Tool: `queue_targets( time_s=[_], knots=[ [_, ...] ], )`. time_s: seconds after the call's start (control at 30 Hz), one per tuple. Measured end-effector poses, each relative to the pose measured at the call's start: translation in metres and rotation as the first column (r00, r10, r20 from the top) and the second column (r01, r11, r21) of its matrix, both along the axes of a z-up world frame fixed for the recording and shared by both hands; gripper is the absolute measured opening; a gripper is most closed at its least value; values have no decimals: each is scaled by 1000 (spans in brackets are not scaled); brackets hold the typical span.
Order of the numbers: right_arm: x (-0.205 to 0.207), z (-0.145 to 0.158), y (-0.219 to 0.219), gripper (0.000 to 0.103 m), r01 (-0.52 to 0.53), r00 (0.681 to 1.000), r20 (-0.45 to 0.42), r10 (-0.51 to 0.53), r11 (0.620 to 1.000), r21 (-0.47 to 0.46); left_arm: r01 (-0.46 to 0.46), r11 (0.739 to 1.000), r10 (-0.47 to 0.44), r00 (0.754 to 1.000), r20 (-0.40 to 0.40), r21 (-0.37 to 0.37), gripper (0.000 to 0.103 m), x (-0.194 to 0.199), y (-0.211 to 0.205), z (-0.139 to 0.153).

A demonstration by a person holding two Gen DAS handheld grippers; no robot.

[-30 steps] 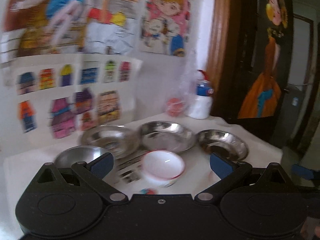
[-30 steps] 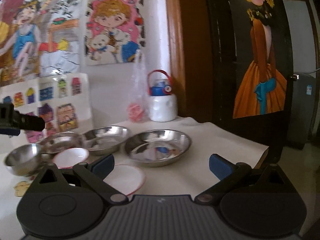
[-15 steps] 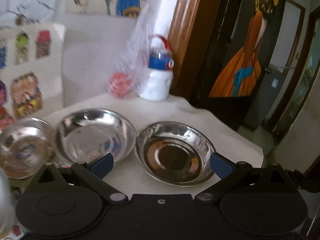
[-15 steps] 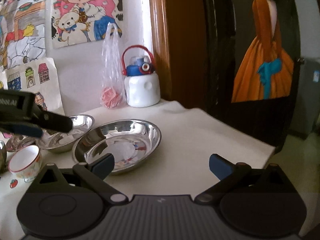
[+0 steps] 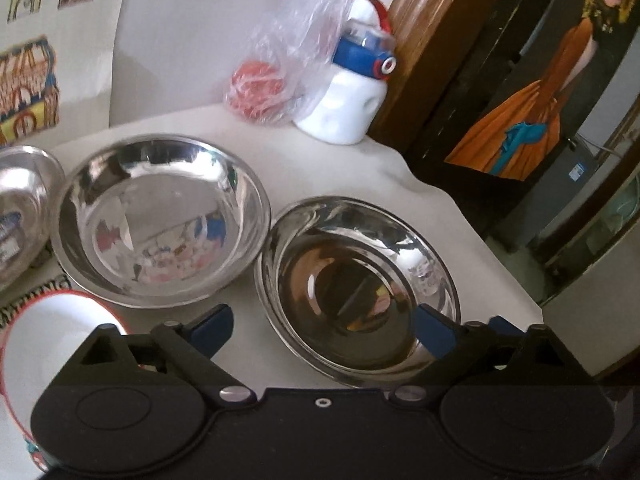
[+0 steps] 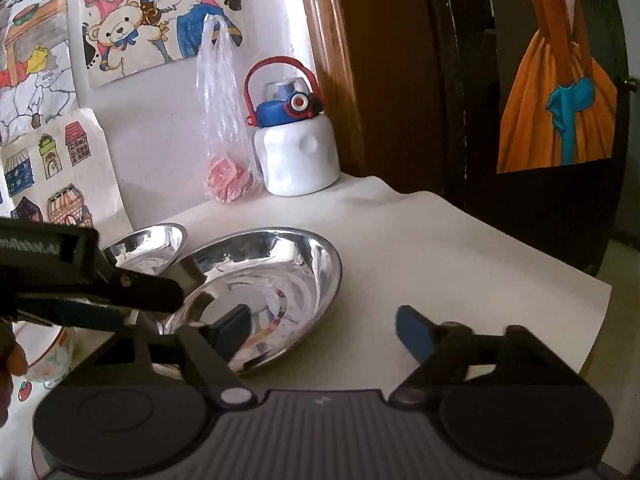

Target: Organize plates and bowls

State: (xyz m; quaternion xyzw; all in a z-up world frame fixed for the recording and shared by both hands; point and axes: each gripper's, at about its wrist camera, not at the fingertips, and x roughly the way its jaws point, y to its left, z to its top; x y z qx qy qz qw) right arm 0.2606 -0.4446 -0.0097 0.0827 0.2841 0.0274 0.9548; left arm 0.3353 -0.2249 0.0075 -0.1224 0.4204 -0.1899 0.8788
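Left wrist view: the left tongs [image 5: 322,326] stand wide apart above the bench [image 5: 360,168], with nothing pressed between the blue pads. Their jaws have just been closing slightly. The near steel plate [image 5: 356,296] lies on the bench between and ahead of the two fingers, and its right rim sits close to the right-hand pad; contact cannot be confirmed. Just left of it lies a second steel plate [image 5: 160,220], the two rims almost touching. A third steel dish [image 5: 20,208] is cut off at the left edge. A white bowl with a red rim [image 5: 52,328] stands at lower left, partly hidden behind the tongs' body.

At the rear of the bench, against the wall, stand a white bottle with a blue lid and red handle [image 5: 344,108] and a clear plastic bag [image 5: 280,80] holding something red.

Right wrist view: the right tongs [image 6: 320,326] are also spread, gripping nothing; their jaws have just been closing. The left finger hangs over the near steel plate [image 6: 280,272], while the right finger is over bare bench [image 6: 440,248]. The left tongs [image 6: 100,292] reach in from the left edge over the same plate's left rim. The white bowl [image 6: 48,356] shows at lower left, beside a fingertip of the person's hand [image 6: 14,360].
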Motion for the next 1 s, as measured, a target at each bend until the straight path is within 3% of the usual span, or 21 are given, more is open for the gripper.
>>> queue_targets(
  time_s=[0.1,0.23,0.37,0.5,0.6,0.63,0.8,1.0],
  knots=[
    [2,0,-3,71,-4,1000,-11,5,1000,19,8,1000,-8,1000,-20,-10,86,3,-5,-4],
    [9,-1,-6,57,-18,999,-48,20,999,47,-1,1000,0,999,-38,-14,76,7,-8,-9],
    [16,-3,-10,51,-37,995,-91,46,995,97,-40,999,39,998,-56,-18,63,12,-5,-13],
    [20,-5,-14,28,-34,993,-108,48,991,128,-66,998,64,995,-77,-21,41,18,-2,-17],
    [19,-4,-16,26,-20,994,-103,34,991,134,-65,997,62,994,-94,-35,19,21,-1,-22],
    [18,-4,-16,26,-14,994,-102,28,990,138,-65,997,62,993,-97,-30,16,22,-1,-24],
    [8,-1,-15,25,6,996,-85,4,992,123,-58,998,57,996,-73,-24,16,15,-5,-25],
    [-1,27,-2,25,0,1000,-18,1,997,76,-35,999,34,999,-23,-26,16,2,-4,-11]
  ],
)
